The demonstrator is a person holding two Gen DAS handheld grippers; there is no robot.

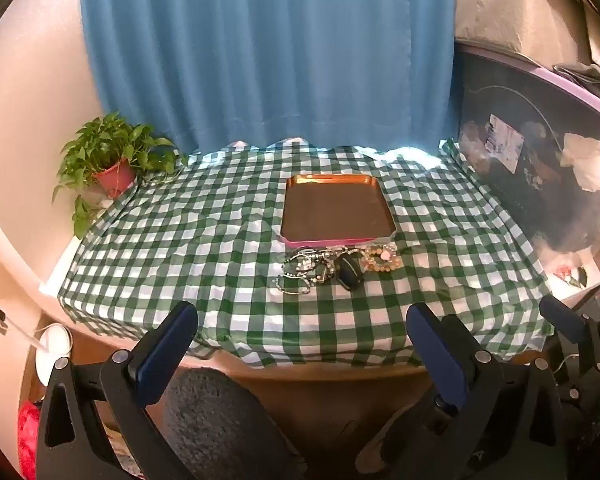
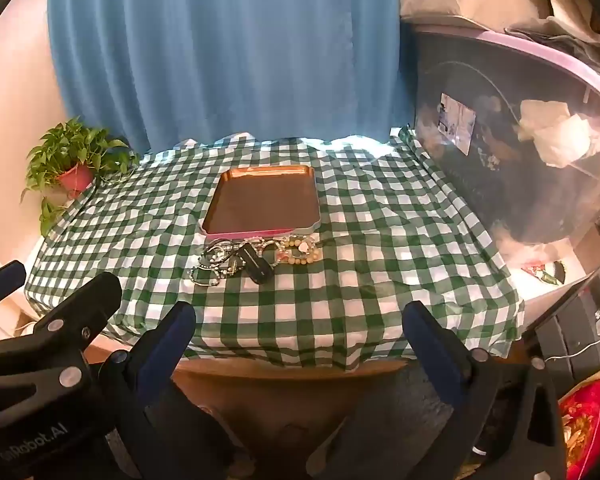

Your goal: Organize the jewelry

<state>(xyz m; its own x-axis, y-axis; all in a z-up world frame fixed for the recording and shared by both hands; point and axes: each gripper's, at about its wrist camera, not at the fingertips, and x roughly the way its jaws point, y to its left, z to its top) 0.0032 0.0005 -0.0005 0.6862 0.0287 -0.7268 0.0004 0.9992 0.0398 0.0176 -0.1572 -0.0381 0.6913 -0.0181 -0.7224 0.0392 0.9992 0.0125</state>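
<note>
Red cushion (image 2: 584, 424) beside right gripper (image 2: 300, 320)

The left claw (image 1: 302, 330) is wide open, its two blue fingers (image 1: 168, 344) far apart with nothing between them. The right claw (image 2: 300, 328) is wide open too, and its blue fingers (image 2: 432, 344) hold nothing. Both claws sit side by side, low, and point forward the same way.

One tray (image 1: 337, 179), one potted plant (image 1: 114, 160), two tools.
</note>
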